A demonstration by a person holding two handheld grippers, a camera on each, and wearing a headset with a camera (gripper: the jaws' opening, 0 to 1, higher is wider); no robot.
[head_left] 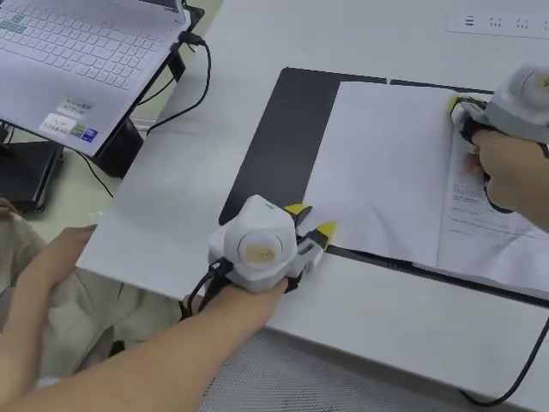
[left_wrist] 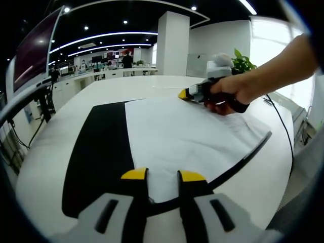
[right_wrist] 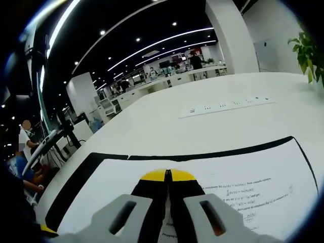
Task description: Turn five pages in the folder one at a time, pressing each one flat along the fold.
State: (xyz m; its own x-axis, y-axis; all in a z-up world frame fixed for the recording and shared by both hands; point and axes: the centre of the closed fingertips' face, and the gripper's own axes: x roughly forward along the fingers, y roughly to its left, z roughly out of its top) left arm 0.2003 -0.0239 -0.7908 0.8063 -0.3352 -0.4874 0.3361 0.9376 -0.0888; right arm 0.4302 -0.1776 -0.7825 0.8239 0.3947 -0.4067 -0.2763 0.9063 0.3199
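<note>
Right gripper (right_wrist: 168, 175), jaws together, should slide firmly along fold (head_left: 440, 215) beneath it; left gripper (left_wrist: 163, 175), jaws slightly apart, at page (head_left: 377, 172) edge

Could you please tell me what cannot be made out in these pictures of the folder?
- Text on the printed page: too small and blurred, head view and right gripper view.
- Right end of the folder: cut off by the head view's edge.
- Part of the printed page beneath the right gripper: hidden by the hand, head view.
- Screen of the laptop: cut off at the head view's top.
</note>
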